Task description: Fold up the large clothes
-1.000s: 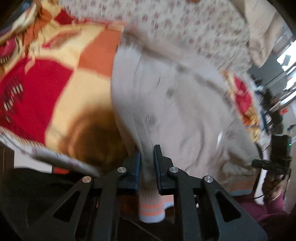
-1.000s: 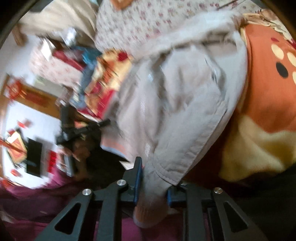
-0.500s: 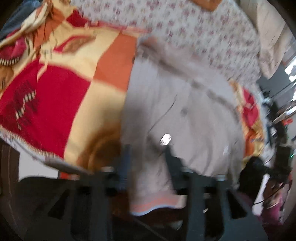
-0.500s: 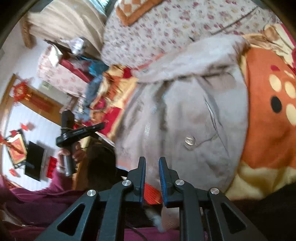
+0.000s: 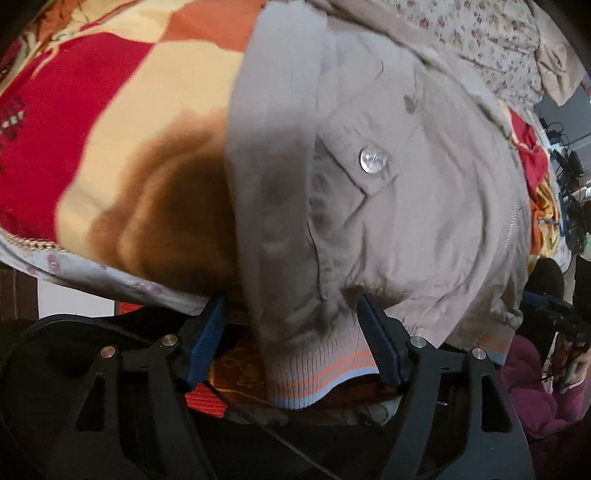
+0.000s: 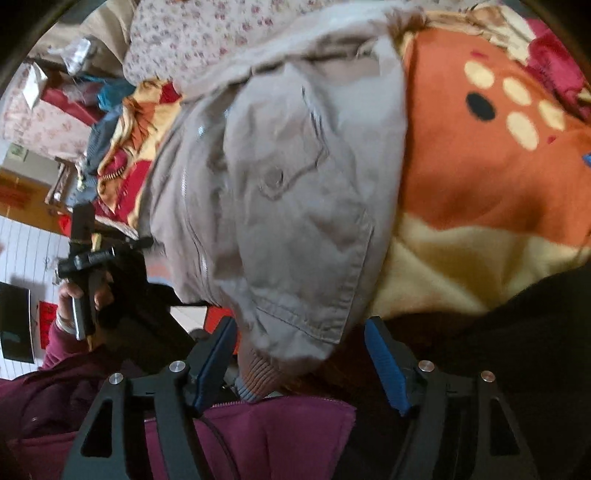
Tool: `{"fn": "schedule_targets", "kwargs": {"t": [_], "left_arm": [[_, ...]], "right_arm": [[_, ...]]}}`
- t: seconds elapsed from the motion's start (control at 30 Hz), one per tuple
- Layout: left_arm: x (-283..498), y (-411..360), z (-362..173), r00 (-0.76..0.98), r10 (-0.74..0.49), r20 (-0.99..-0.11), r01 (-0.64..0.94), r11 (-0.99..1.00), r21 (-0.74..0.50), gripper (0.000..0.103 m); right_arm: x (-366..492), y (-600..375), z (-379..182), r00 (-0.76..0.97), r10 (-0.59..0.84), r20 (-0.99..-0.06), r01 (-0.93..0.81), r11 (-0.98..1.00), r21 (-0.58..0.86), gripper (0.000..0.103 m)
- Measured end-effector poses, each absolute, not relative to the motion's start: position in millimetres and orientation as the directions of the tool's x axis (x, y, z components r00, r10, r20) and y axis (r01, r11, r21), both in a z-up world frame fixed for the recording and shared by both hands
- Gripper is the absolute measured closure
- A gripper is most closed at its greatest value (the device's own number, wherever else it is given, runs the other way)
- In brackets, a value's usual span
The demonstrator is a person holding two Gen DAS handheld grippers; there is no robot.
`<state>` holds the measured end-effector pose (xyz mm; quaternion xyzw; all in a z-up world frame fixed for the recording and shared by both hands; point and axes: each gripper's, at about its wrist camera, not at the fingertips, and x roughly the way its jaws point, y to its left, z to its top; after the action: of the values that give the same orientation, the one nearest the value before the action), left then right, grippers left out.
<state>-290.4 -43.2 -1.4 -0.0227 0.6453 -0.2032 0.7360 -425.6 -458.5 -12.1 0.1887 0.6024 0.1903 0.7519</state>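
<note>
A beige jacket point(image 5: 388, 206) with a silver snap and a ribbed, orange-striped hem lies on a red, orange and cream blanket point(image 5: 110, 122). In the left wrist view my left gripper point(image 5: 293, 332) hangs low over the jacket's near edge. Its jaws are opening, and the ribbed cuff point(image 5: 314, 376) lies loose between them. In the right wrist view the jacket point(image 6: 295, 192) spreads across the blanket point(image 6: 480, 177). My right gripper point(image 6: 299, 354) is opening too, with a sleeve end and its ribbed cuff point(image 6: 258, 376) between the blue pads, not pinched.
A floral sheet point(image 5: 480, 33) covers the bed beyond the jacket. The bed's edge runs just under both grippers. A maroon sleeve point(image 6: 258, 435) and a hand holding the left gripper point(image 6: 85, 254) show in the right wrist view. Cluttered furniture point(image 6: 55, 103) stands at the far left.
Both grippers were shut on the jacket's ribbed ends and now stand wide, the cloth let go. Both have sunk toward the bed, and the jacket has settled onto the blanket.
</note>
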Motion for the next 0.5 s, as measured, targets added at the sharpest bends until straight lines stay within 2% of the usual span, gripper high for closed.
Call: {"fn": "schedule_targets", "kwargs": {"t": [0.23,0.37,0.4,0.43,0.47,0.5], "left_arm": [[-285,-52,-18,0.047,-0.323,-0.945,0.261,0.917,-0.301,0.031],[-283,-51,-22,0.035,-0.333,-0.942,0.252,0.915,-0.314,0.031],[-283,-51,-22,0.033,-0.337,-0.941,0.249,0.914,-0.319,0.031],[-283,-50,-22,0.034,-0.344,-0.938,0.25,0.912,-0.325,0.032],[-282,-50,-21,0.036,-0.355,-0.934,0.257,0.907,-0.335,0.047],[-284,-52,-17,0.035,-0.378,-0.925,0.275,0.893,-0.355,0.056]], "right_arm": [[-410,-435,-47,0.1,0.548,-0.83,-0.058,0.836,0.545,0.032],[-407,-426,-49,0.097,0.563,-0.82,-0.057,0.826,0.561,0.032],[-407,-425,-48,0.105,0.561,-0.821,-0.057,0.828,0.558,0.034],[-407,-423,-47,0.11,0.559,-0.822,-0.064,0.829,0.555,0.047],[-408,-421,-45,0.115,0.562,-0.819,-0.075,0.827,0.557,0.054],[-409,-420,-42,0.125,0.567,-0.814,-0.089,0.824,0.56,0.067]]}}
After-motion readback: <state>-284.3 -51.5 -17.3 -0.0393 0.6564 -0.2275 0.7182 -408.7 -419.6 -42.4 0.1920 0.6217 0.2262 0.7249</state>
